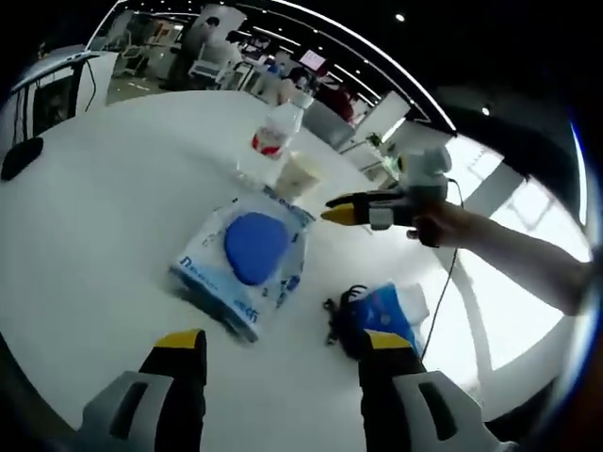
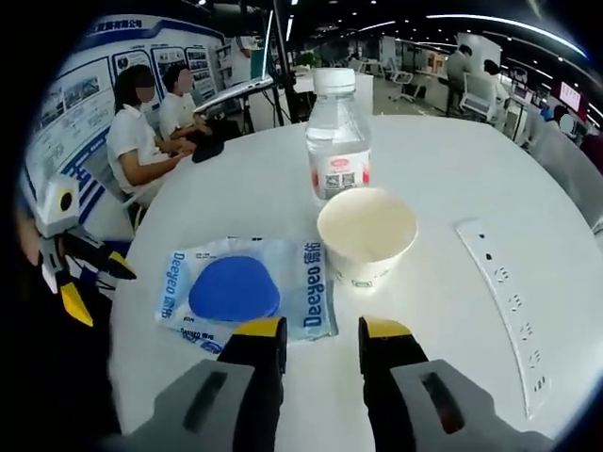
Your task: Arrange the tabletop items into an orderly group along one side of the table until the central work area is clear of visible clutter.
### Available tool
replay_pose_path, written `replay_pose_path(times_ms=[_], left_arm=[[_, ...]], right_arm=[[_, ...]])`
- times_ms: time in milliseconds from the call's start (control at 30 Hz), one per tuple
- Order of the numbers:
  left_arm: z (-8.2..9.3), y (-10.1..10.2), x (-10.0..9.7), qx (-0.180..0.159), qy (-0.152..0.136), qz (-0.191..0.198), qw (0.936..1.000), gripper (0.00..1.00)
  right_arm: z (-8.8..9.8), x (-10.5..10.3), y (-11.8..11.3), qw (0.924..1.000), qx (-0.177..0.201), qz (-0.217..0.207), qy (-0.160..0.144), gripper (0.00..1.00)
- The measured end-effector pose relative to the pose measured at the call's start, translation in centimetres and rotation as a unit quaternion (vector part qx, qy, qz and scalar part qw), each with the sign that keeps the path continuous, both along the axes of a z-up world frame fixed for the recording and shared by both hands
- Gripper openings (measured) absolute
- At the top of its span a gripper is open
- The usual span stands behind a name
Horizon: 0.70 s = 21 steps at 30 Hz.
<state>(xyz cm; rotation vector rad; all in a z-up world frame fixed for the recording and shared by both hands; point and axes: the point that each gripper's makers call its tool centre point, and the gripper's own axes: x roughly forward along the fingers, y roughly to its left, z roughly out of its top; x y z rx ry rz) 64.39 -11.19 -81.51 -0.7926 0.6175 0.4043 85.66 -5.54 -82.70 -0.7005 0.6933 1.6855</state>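
On the white round table the items sit partly gathered: a clear water bottle stands upright, a cream paper cup stands just in front of it, mouth up, and a flat wipes pack with a blue lid lies beside the cup, close to the table's edge. A small blue packet with a black cable lies apart from that group in the left gripper view, so the tidying looks to be mid-way, with neither tool committed to anything yet. The right gripper hovers just short of the cup and pack, jaws parted a little and empty; the left gripper hangs above the table, spread wide, holding nothing. The pack's long axis runs across the right gripper view (its printed end pointing toward the cup). The likely next move is closing on the pack's near edge, or fetching the stray packet toward the bottle, which would call for a low, flat approach. A white power strip lies off to the right.
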Motion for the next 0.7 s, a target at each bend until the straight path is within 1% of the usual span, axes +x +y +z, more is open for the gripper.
replay_pose_path(times_ms=[33,133,200,267,367,433,500,567,633,700], left_arm=[[-0.3,0.1,0.2,-0.009,0.001,0.006,0.9999,0.61],[-0.9,0.1,0.5,-0.021,0.005,0.013,0.9997,0.6],[-1.5,0.3,0.6,-0.027,0.008,0.023,0.9993,0.6],[-1.9,0.3,0.7,-0.042,0.012,0.035,0.9984,0.6],[-2.3,0.3,1.0,-0.042,0.015,0.033,0.9984,0.58],[-2.6,0.2,1.4,-0.043,0.013,0.027,0.9986,0.55],[-3.0,0.1,1.6,-0.05,0.018,0.025,0.9983,0.49],[-3.4,0.2,1.9,-0.062,0.02,0.034,0.9973,0.48],[-3.9,0.6,1.8,-0.061,0.028,0.044,0.9967,0.45],[-4.1,0.8,2.0,-0.061,0.029,0.048,0.9966,0.41]], right_arm=[[-0.2,0.1,0.2,1.0,-0.002,-0.002,0.002,0.25],[-0.7,0.1,0.5,1.0,-0.001,-0.003,0.008,0.22],[-0.5,0.1,0.5,0.9999,-0.001,-0.007,0.007,0.2],[-0.6,0.1,0.7,0.9999,0.005,-0.009,0.008,0.18],[-1.1,0.1,0.9,0.9997,0.003,-0.016,0.018,0.17],[-1.1,0.1,1.0,0.9996,0.008,-0.024,0.016,0.17],[-1.4,0.0,1.2,0.9987,0.017,-0.037,0.03,0.17],[-1.6,-0.1,1.3,0.9973,0.023,-0.052,0.046,0.17],[-1.9,0.0,1.2,0.9968,0.021,-0.06,0.05,0.16],[-2.5,-0.2,1.0,0.9966,0.016,-0.06,0.053,0.14]])
